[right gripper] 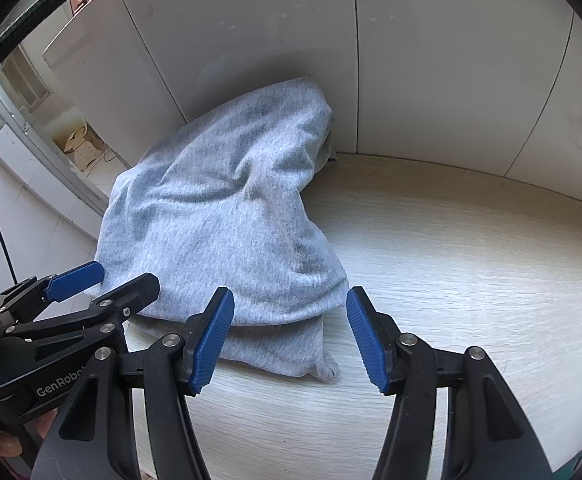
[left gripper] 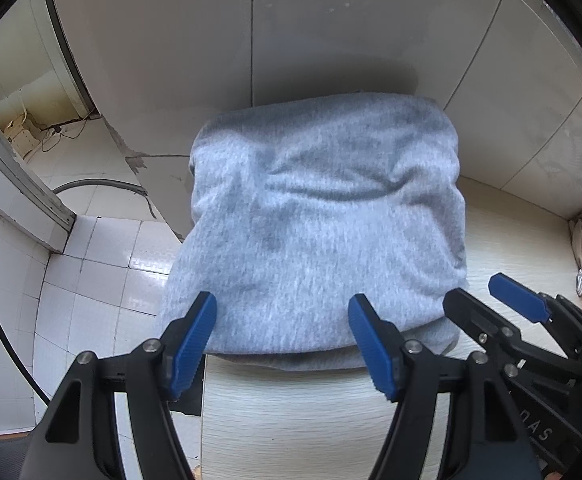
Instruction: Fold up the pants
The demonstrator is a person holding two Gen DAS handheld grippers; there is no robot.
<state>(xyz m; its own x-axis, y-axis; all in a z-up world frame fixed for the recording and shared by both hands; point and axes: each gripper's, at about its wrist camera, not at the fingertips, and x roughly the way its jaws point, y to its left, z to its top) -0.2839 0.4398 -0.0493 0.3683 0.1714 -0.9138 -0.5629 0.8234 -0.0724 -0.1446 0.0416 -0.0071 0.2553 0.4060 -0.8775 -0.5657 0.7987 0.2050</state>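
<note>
You had the grey pants lying in a folded bundle at the left end of the wooden table, their far edge against the white wall panels. Your left gripper hung spread wide at the near hem, gripping nothing; your right gripper was likewise released, just at the bundle's near right corner. By my judgement the folding looked close to finished, and your next move called for smoothing or squaring that loose lower layer.
</note>
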